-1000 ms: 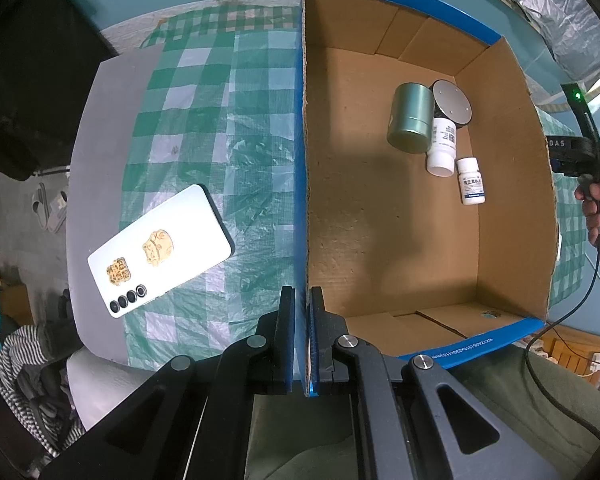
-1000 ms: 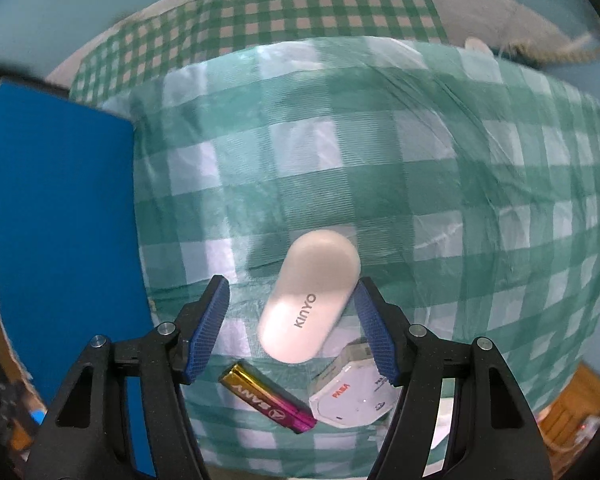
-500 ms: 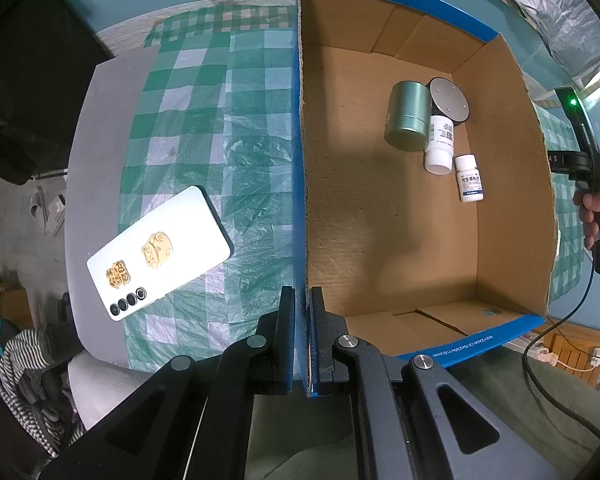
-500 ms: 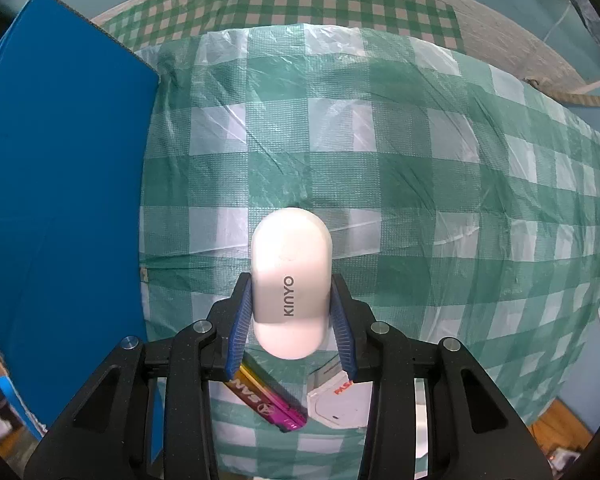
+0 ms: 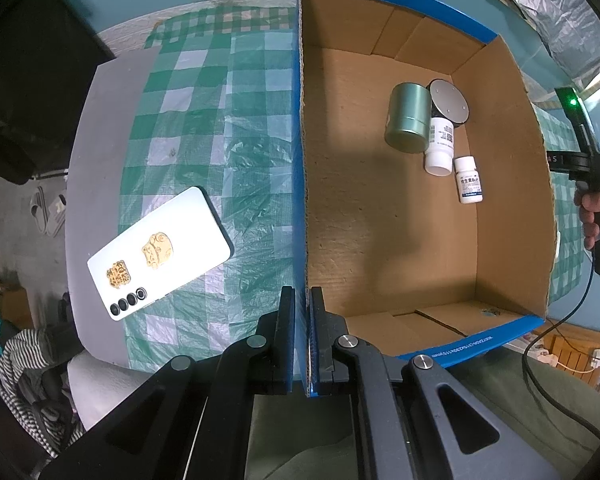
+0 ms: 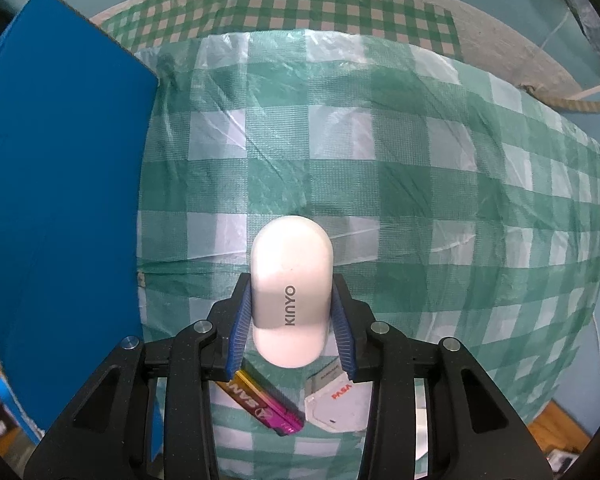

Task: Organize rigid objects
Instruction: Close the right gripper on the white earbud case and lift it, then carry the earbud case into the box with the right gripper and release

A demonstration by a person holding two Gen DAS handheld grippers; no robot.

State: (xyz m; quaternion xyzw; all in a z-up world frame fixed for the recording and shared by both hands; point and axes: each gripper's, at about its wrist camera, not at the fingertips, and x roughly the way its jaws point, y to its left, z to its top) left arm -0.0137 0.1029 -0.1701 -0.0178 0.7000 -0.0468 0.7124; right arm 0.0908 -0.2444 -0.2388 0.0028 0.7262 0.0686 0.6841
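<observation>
The box (image 5: 380, 216) is sitting open on the checked cloth (image 6: 380, 184), its blue wall (image 6: 60, 200) lying just left of the right gripper (image 6: 292, 308), so the coming move is probably leftward over that wall. The left gripper (image 5: 301, 312) is clamping the box's near-left wall. The right gripper is gripping the white case (image 6: 290, 284) by its sides, long axis pointing away (a battery (image 6: 266, 408) is lying beneath).
</observation>
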